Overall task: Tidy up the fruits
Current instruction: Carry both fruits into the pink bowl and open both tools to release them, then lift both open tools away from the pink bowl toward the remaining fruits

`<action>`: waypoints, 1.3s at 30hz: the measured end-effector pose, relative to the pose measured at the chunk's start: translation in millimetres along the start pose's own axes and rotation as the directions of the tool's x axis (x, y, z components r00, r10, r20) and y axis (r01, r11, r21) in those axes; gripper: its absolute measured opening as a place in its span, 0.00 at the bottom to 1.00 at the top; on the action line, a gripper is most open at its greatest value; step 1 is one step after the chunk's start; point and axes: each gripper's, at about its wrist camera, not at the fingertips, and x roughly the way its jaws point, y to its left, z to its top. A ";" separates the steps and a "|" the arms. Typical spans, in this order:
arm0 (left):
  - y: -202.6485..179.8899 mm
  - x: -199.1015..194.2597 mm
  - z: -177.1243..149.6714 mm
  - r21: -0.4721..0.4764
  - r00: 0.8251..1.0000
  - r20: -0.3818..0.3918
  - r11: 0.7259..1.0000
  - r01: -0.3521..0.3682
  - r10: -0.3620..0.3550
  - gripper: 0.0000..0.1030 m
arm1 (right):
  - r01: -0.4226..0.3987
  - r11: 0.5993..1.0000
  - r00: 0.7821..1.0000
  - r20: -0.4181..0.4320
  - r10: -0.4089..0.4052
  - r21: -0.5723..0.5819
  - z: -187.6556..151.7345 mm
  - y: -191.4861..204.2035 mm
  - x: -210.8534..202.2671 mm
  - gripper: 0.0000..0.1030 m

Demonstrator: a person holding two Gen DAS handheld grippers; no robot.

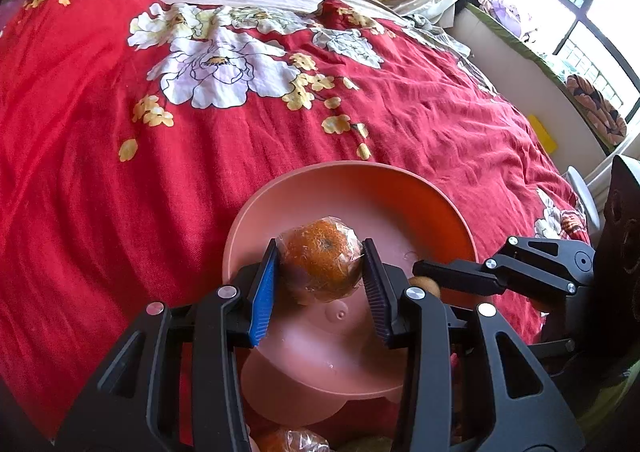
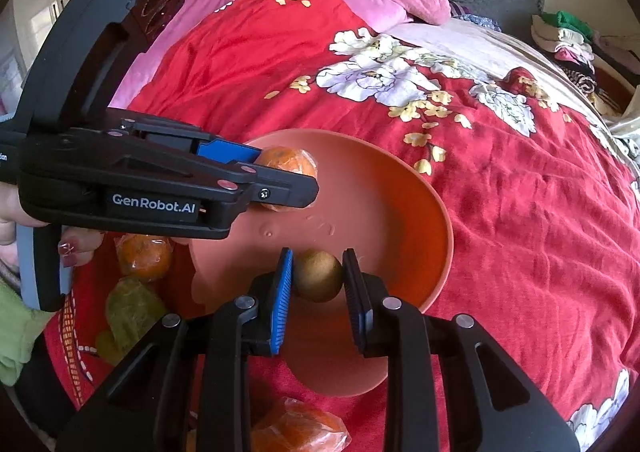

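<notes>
The bowl is showing smooth, matt pink plastic. Crinkly clear film is wrapping the orange, glinting over its pitted peel. The kiwi is looking dull and fuzzy. The bed's red cover is lying as rumpled woven cloth. Both claws are showing matt black plastic with ribbed pads.

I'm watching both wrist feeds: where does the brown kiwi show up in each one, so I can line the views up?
Left wrist view: the kiwi peeks out low right of centre, mostly hidden behind the left hand-held gripper's right finger.
Right wrist view: the kiwi sits low centre, clamped by the right hand-held gripper.
Shared landmark: the pink bowl on the red bedspread, under both grippers.
</notes>
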 end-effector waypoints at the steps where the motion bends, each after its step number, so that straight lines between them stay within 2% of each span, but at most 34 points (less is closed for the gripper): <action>1: 0.7 -0.3 -0.2 -0.003 1.000 0.000 1.000 0.002 -0.002 0.31 | 0.000 1.000 1.000 0.000 0.000 -0.001 0.0 0.1 -0.1 0.24; 17: 0.8 1.9 -1.0 0.000 1.000 -0.003 1.000 -0.003 0.003 0.32 | 0.014 1.000 0.999 0.032 -0.013 -0.020 -3.4 4.0 -15.9 0.41; 31: -5.8 -13.3 -1.1 0.009 1.000 0.023 1.000 -0.001 0.000 0.44 | 0.007 1.000 0.996 0.086 -0.010 0.029 -8.9 0.1 -36.6 0.55; 39: -7.5 -34.0 -0.2 0.011 0.996 0.074 0.998 -0.059 0.058 0.57 | 0.022 0.998 0.992 0.120 -0.030 0.067 -10.4 -8.0 -49.8 0.69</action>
